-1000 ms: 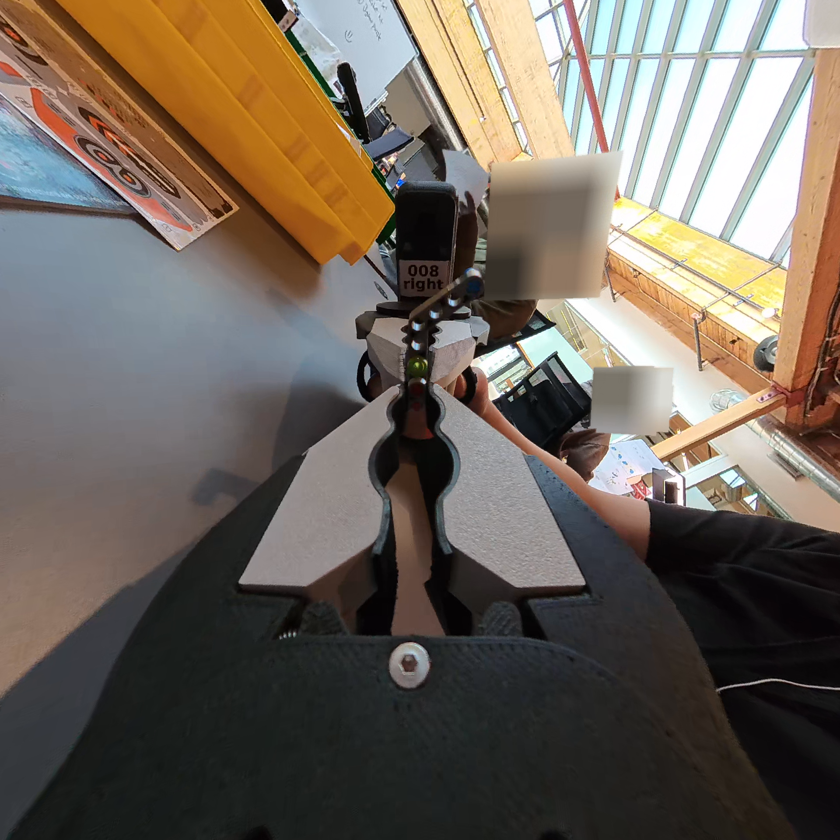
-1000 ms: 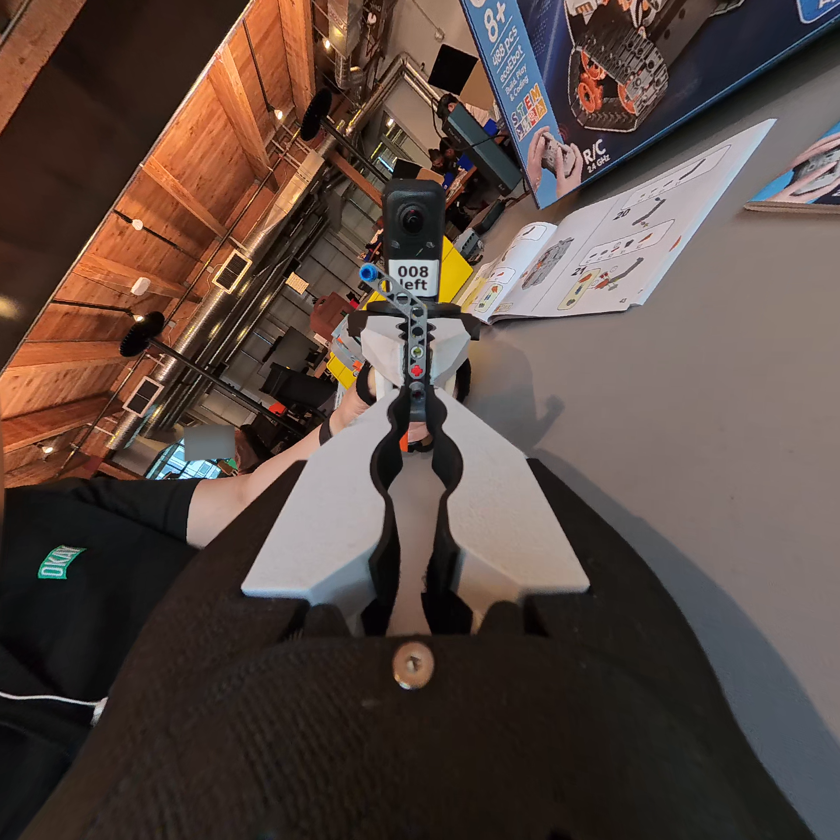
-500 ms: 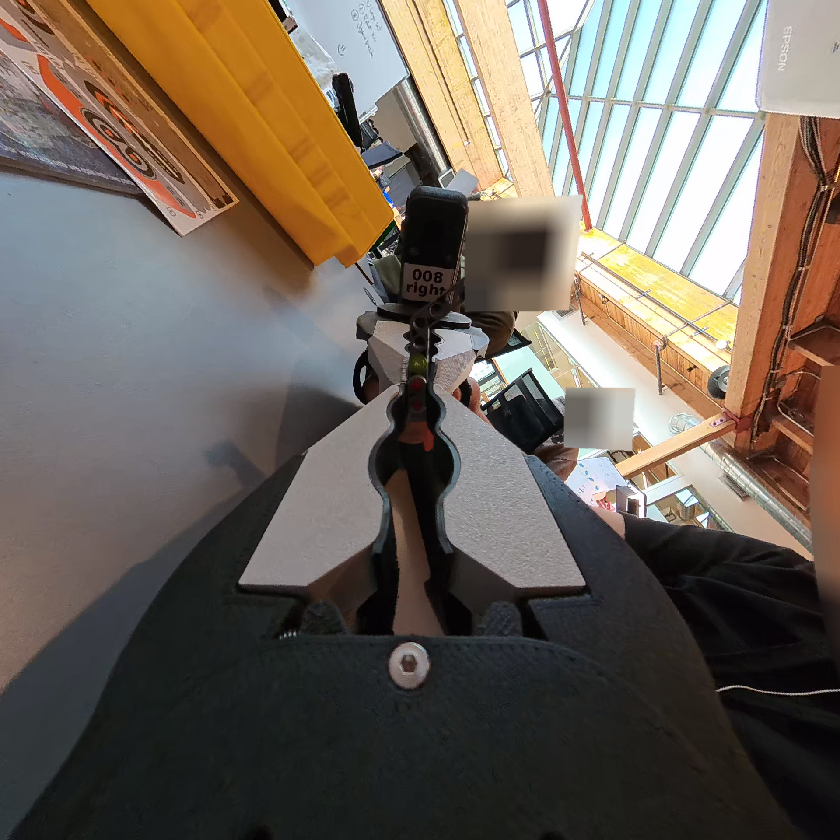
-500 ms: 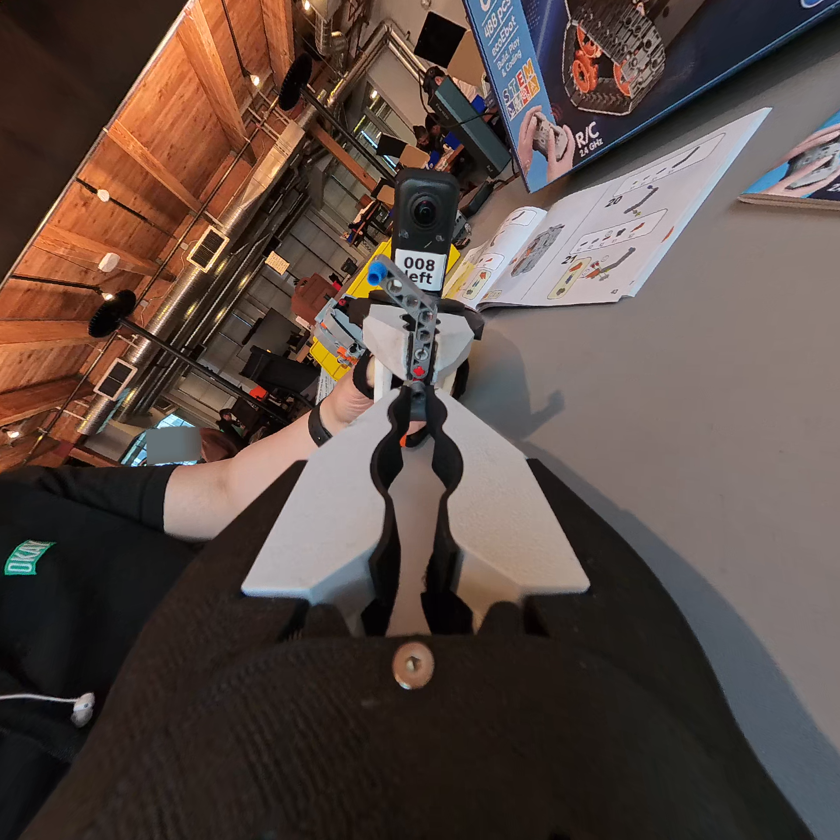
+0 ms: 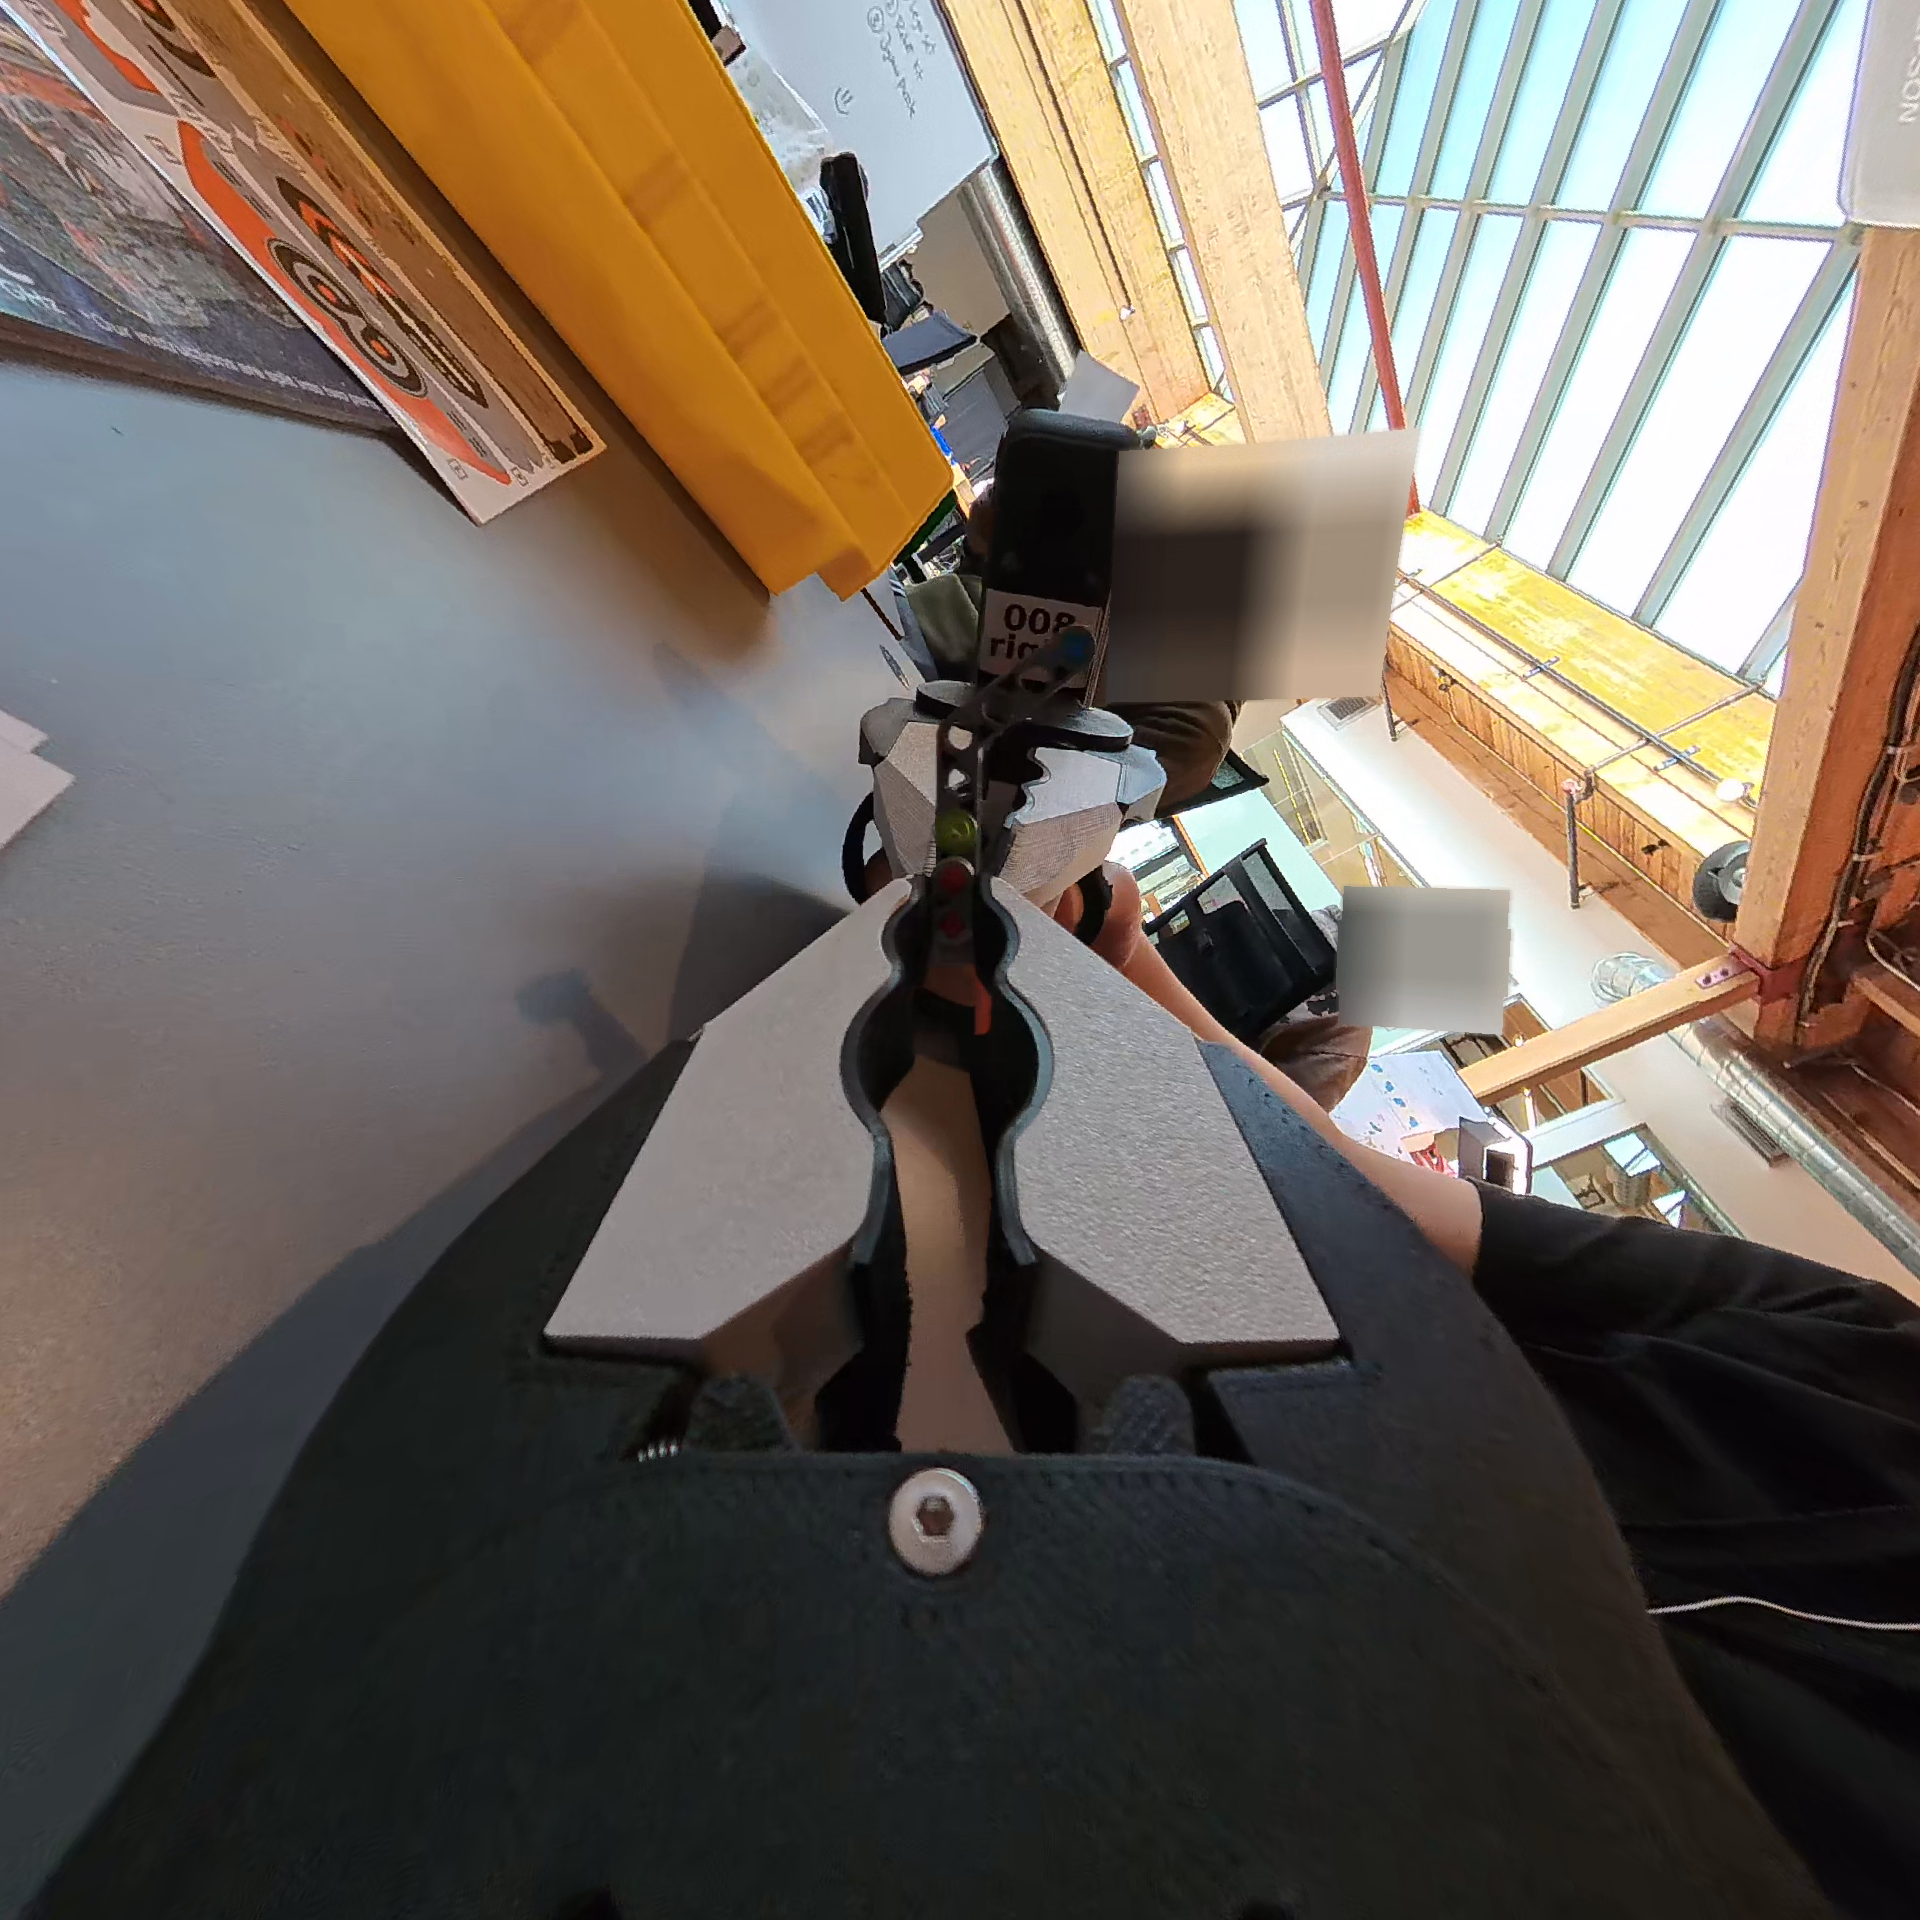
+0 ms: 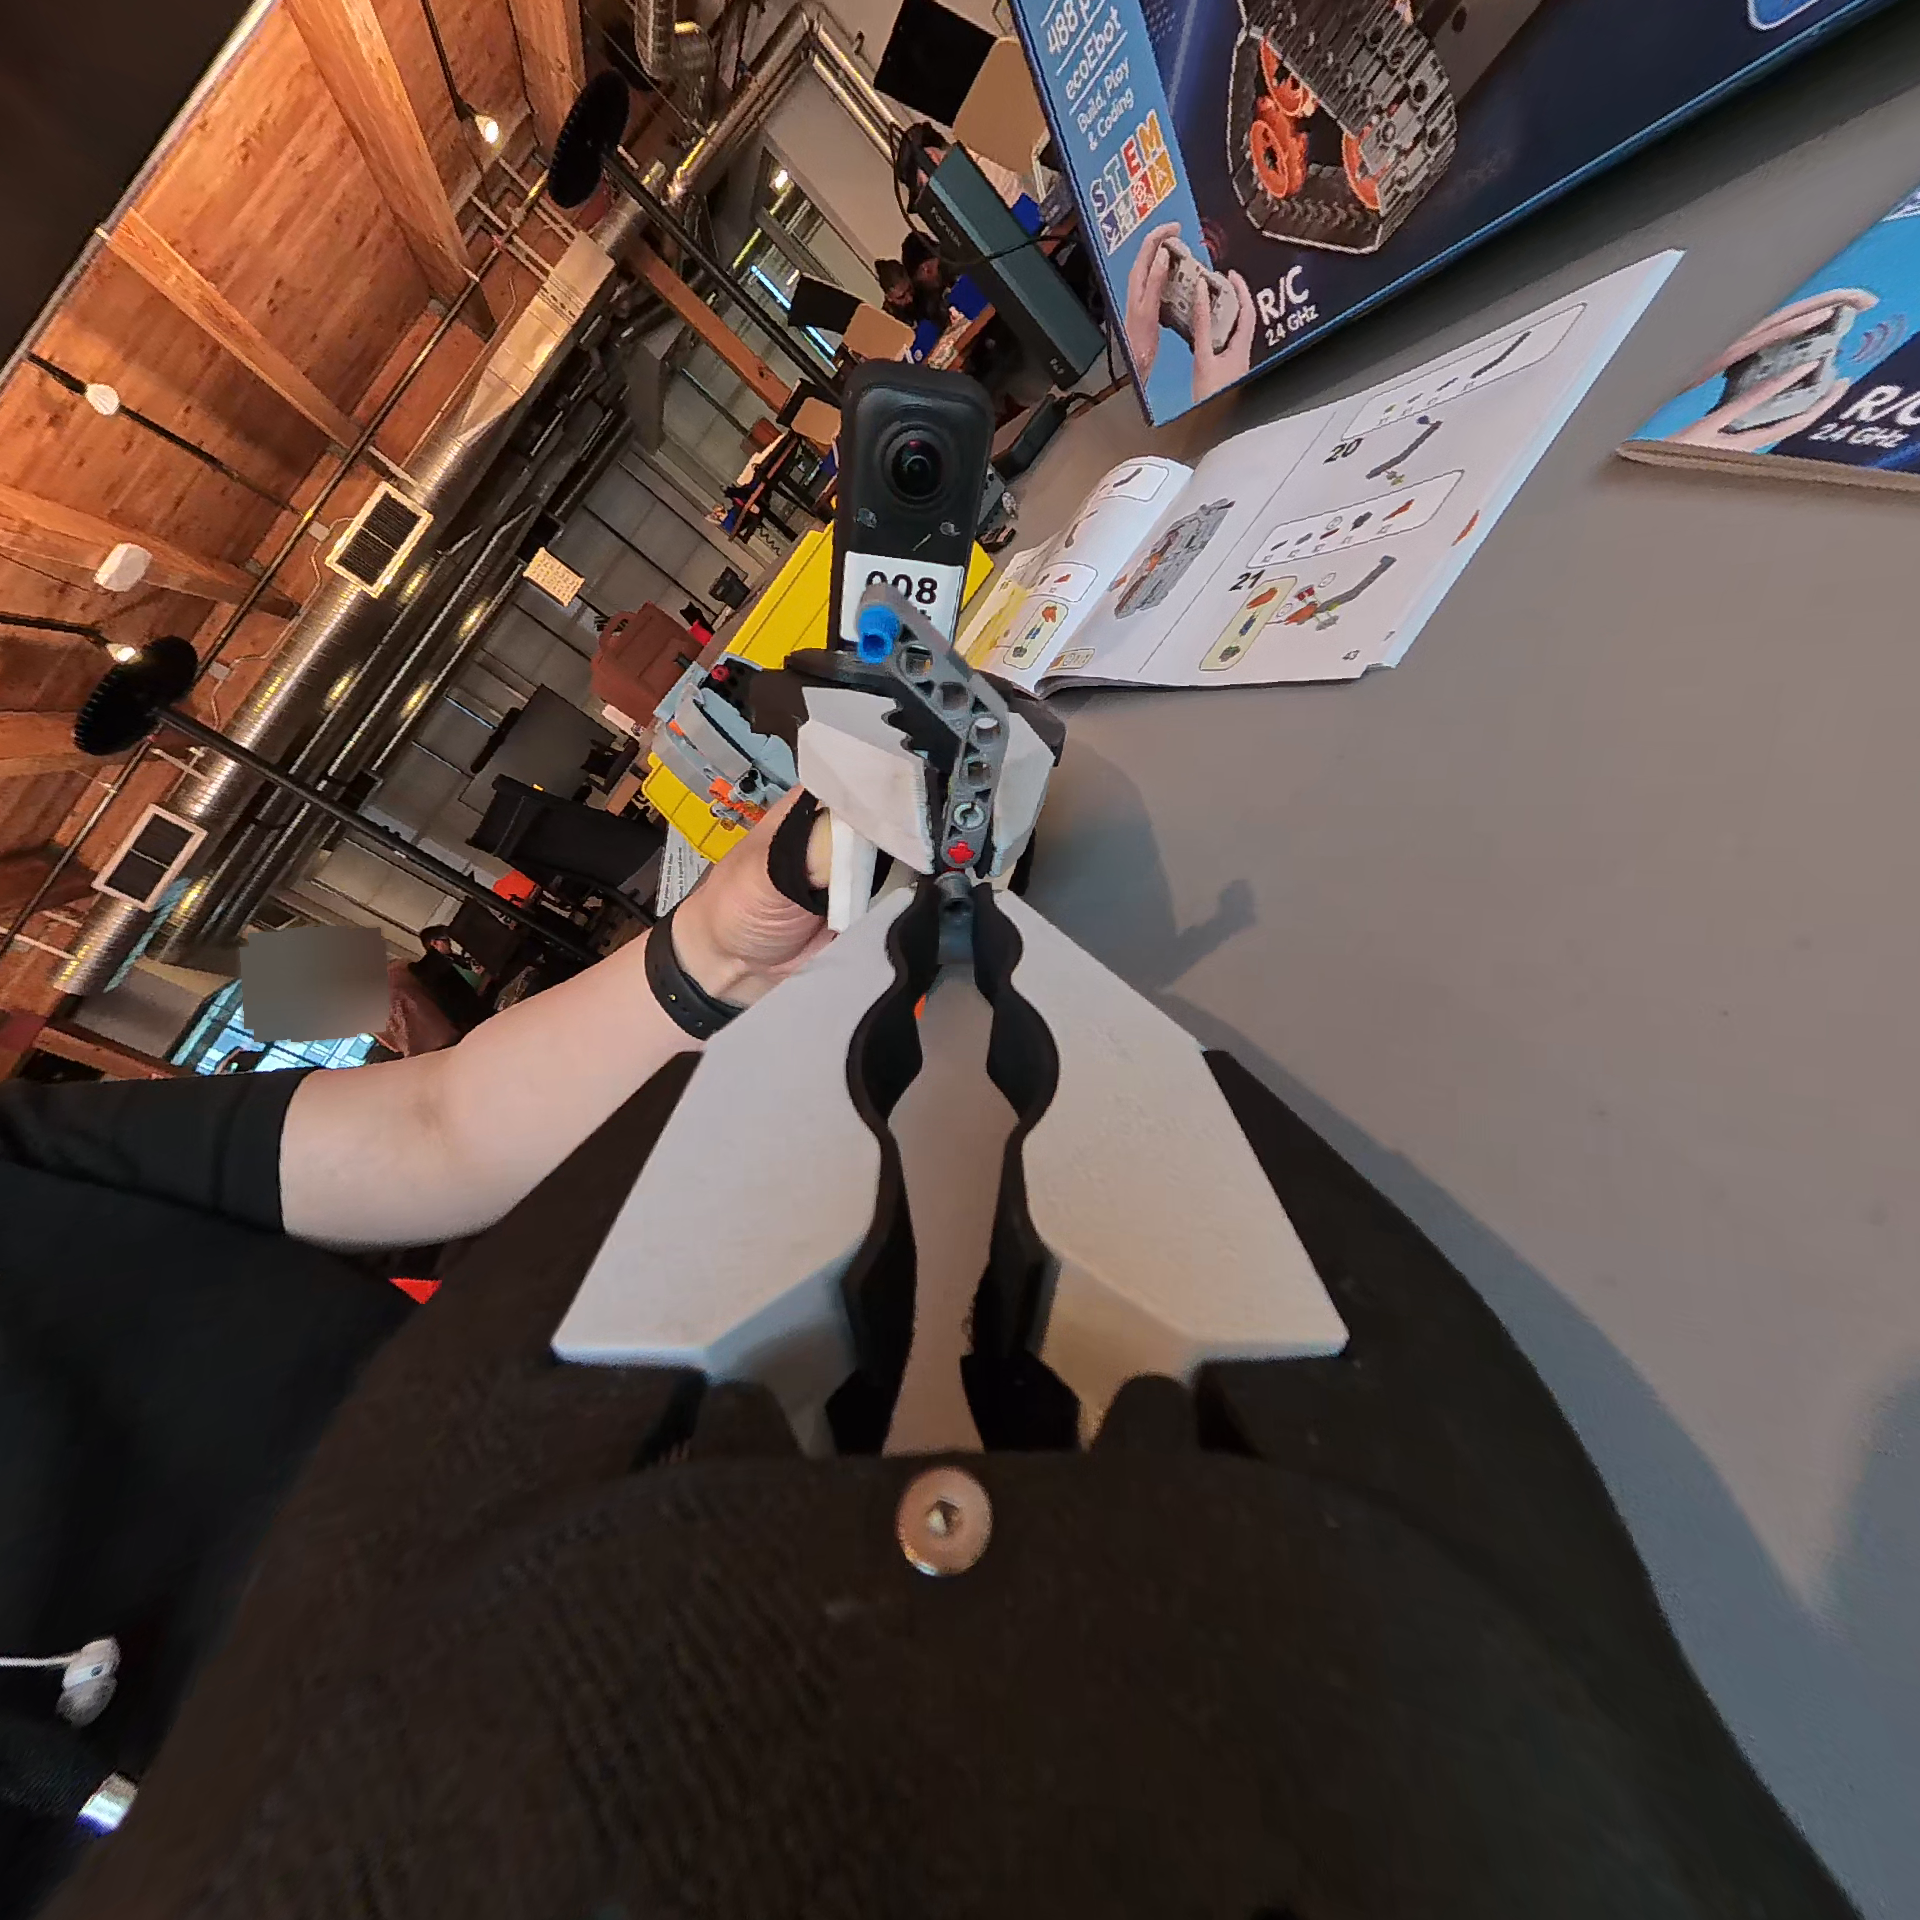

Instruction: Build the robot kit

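Note:
A bent grey beam with holes [image 6: 971,748] carries a blue pin [image 6: 876,629] at its far end and red pins near my tips. My right gripper [image 6: 951,902] is shut on the beam's near end. My left gripper [image 5: 951,906] faces it tip to tip and is shut on the same beam [image 5: 961,769], at the red pins [image 5: 954,878]. A yellow-green pin [image 5: 956,828] sits just beyond. Each view shows the other gripper close behind the beam, with its black camera [image 6: 914,468] on top. Both are held above the grey table [image 6: 1558,935].
A yellow bin [image 5: 644,260] and a printed box [image 5: 343,291] lie on the table's far side. An open instruction booklet [image 6: 1351,540], a blue kit box [image 6: 1403,135] and a second printed booklet [image 6: 1787,395] lie beyond. A partly built grey model [image 6: 717,748] sits behind the person's hand [image 6: 748,914]. Only a small space, under 4 cm, lies between the two pairs of fingers.
Both grippers have stayed shut on the beam and turned together. The beam's blue-pin end now leans further sideways, and the left hand and wrist show more in the right wrist view.

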